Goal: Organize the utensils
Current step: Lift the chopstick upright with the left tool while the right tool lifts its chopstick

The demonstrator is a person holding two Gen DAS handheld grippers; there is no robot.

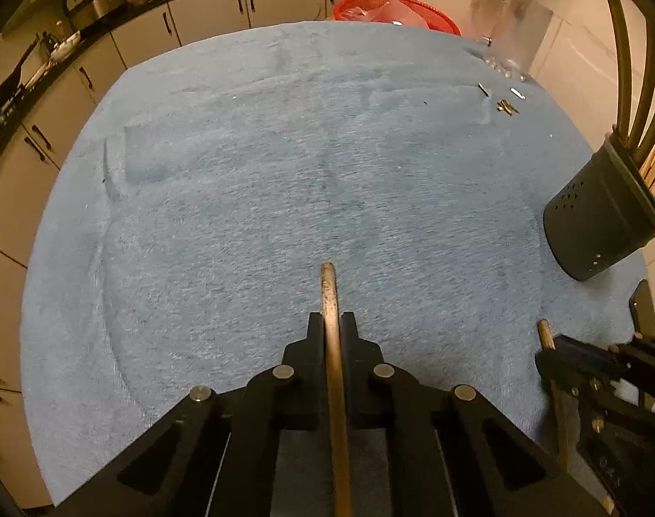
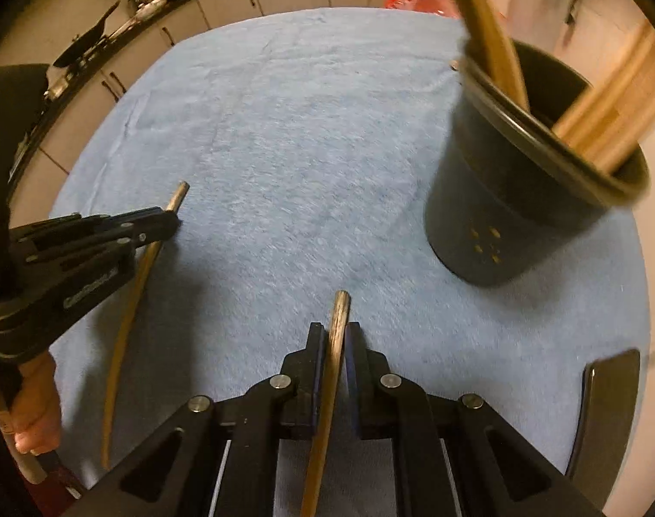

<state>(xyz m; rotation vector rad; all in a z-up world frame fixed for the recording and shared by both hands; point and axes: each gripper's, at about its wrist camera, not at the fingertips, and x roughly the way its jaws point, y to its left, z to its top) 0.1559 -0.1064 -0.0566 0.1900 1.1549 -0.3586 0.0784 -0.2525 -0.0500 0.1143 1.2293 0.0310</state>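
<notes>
My left gripper (image 1: 332, 321) is shut on a thin wooden utensil handle (image 1: 329, 288) that sticks out past its fingertips over the blue towel (image 1: 263, 194). My right gripper (image 2: 334, 331) is shut on a second wooden handle (image 2: 340, 308). Each wrist view shows the other gripper from the side: the right gripper (image 1: 543, 355) at lower right, the left gripper (image 2: 172, 219) at mid left with its long curved handle (image 2: 129, 314). A black perforated utensil holder (image 2: 500, 215) stands tilted in view at the right, with several wooden utensils (image 2: 603, 120) in it. The same utensil holder (image 1: 599, 224) sits at the right edge.
A dark flat object (image 2: 607, 409) lies at the towel's right edge. Small metal bits (image 1: 506, 105), clear glassware (image 1: 500, 21) and a red basket (image 1: 396, 10) are at the far side. Cabinets (image 1: 207, 13) run behind. A person's hand (image 2: 34, 409) is at lower left.
</notes>
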